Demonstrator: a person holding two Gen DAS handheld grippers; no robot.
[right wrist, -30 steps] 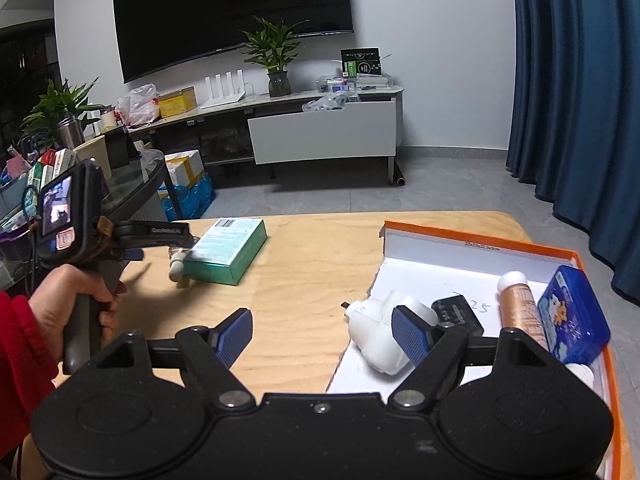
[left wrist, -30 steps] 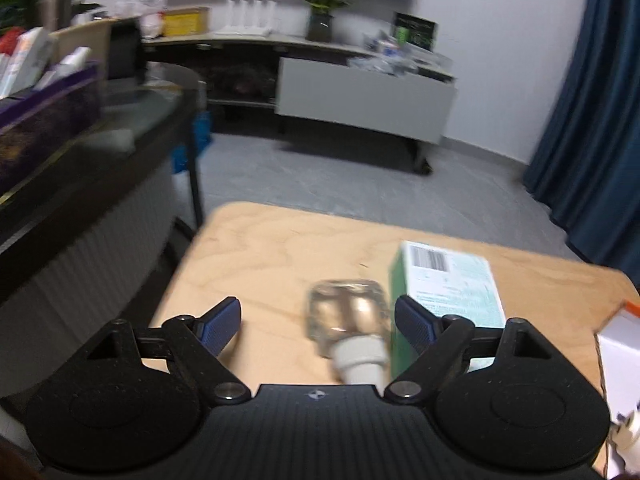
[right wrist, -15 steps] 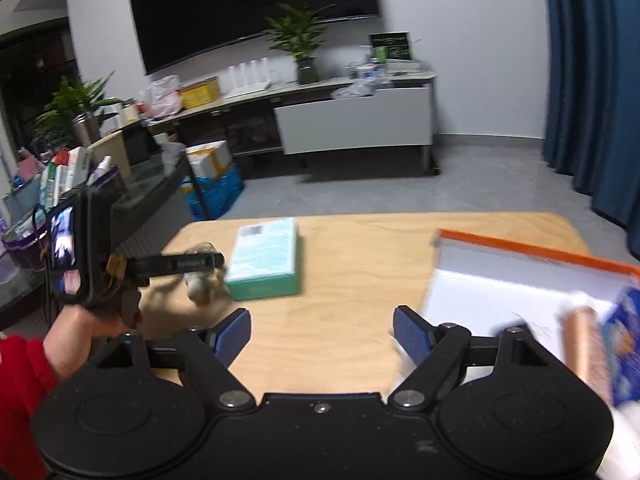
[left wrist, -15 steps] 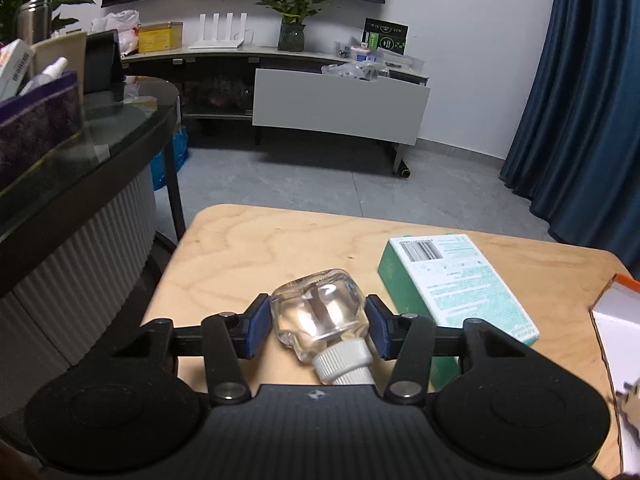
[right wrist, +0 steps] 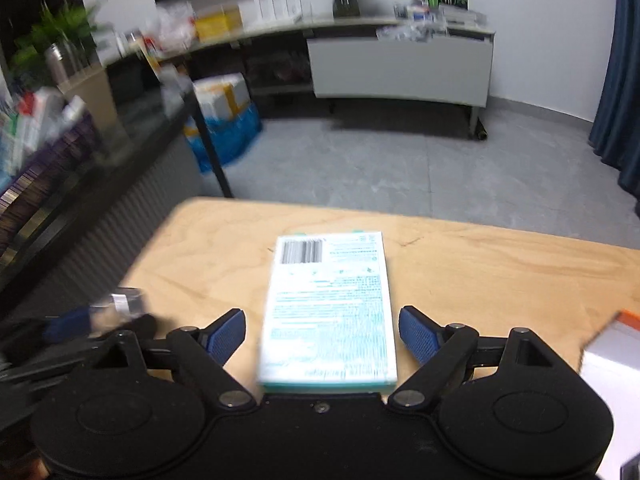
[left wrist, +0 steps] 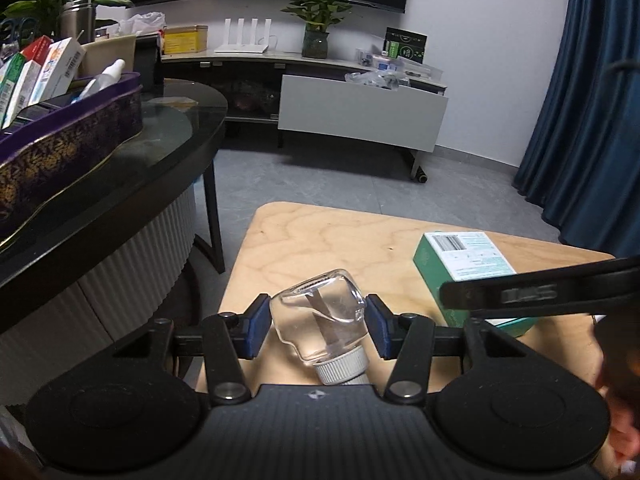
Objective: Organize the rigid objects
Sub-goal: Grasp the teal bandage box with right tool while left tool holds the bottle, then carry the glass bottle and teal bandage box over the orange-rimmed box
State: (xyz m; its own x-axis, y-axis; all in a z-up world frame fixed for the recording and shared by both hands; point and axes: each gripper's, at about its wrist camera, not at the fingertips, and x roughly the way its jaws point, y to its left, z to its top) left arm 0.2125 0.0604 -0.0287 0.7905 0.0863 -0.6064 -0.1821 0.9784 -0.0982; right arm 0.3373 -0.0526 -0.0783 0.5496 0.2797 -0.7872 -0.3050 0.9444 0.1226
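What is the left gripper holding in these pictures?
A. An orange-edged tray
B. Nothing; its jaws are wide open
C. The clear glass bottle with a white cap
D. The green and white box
C: the left gripper has its blue pads pressed against both sides of the clear glass bottle, while the green and white box lies between the open right gripper jaws.

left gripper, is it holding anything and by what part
The left gripper holds the clear glass bottle by the sides of its body, not the white cap.

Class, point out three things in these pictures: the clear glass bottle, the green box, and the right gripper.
clear glass bottle (left wrist: 320, 316), left wrist view, middle of its glass body.
green box (right wrist: 328, 304), right wrist view, its printed top face.
right gripper (right wrist: 322, 334), right wrist view, midway between its fingertips.
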